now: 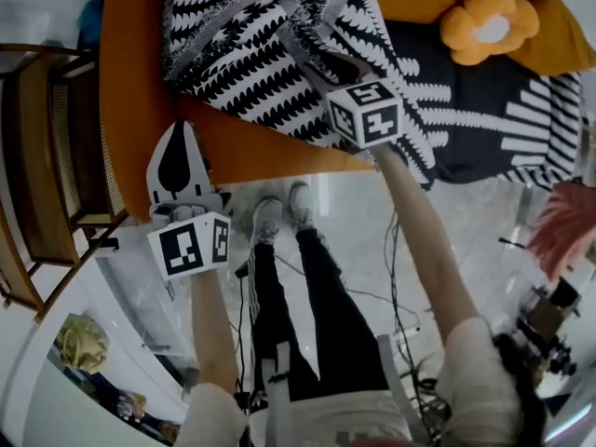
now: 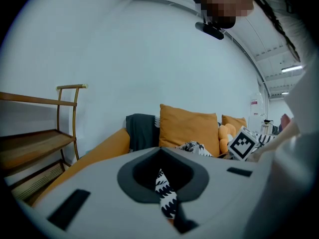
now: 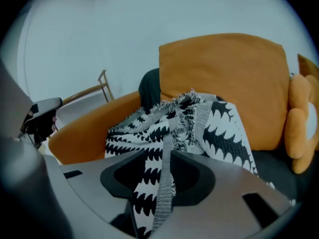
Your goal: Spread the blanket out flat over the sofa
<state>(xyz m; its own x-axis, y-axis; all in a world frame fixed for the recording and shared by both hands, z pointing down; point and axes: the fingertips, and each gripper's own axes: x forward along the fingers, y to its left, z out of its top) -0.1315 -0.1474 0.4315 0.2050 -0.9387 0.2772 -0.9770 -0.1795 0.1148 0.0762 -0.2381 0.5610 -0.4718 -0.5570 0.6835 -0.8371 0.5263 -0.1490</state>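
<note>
Overhead, at far left stands a wooden rack [image 1: 47,156], just beside the arm of the orange sofa [image 1: 130,82]. Right of it, low in the frame, the left gripper [image 1: 180,138] sits at the sofa's front edge. Its jaws are pressed together on a narrow strip of the black-and-white blanket [image 1: 251,54], as the left gripper view shows. Most of the blanket lies bunched in folds on the seat at upper centre, against the sofa arm, with bare orange sofa showing between the heap and the left gripper. At centre, the right gripper [image 1: 321,68] points into the heap. Its jaws stand spread, and a fringed edge of the blanket runs through the gap between them. Further right, a dark cover [image 1: 503,128] with white stripes drapes the seat and hangs over the front edge. An orange flower-shaped cushion [image 1: 486,24] rests at upper right. Below the sofa, pale floor [image 1: 354,203] lies open around the person's legs [image 1: 317,315], crossed by thin cables [image 1: 396,250].
</note>
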